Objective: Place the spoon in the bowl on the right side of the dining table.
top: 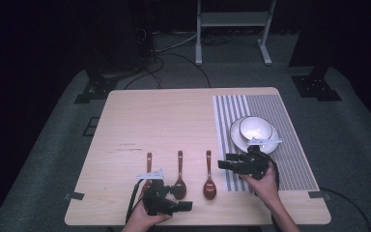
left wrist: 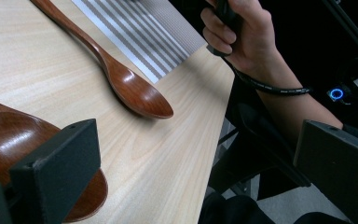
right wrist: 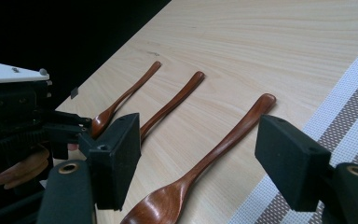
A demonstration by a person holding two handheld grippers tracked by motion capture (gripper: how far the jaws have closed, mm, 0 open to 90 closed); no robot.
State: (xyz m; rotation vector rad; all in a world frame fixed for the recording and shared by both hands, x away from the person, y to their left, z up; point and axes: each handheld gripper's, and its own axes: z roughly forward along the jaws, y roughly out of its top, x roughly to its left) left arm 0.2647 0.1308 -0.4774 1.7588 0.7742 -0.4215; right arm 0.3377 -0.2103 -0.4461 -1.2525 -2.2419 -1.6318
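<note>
Left gripper: near the front edge of the light wooden tabletop, fingers spread, holding nothing.
Three brown wooden spoons: side by side near the front edge, handles pointing to the far edge; left spoon, middle spoon, right spoon.
Right gripper: fingers spread wide, empty, above the grey striped placemat, just right of the right spoon.
White bowl: on a white plate, on the placemat.

Three spoons crowd the near edge; the table's far left lies open.
</note>
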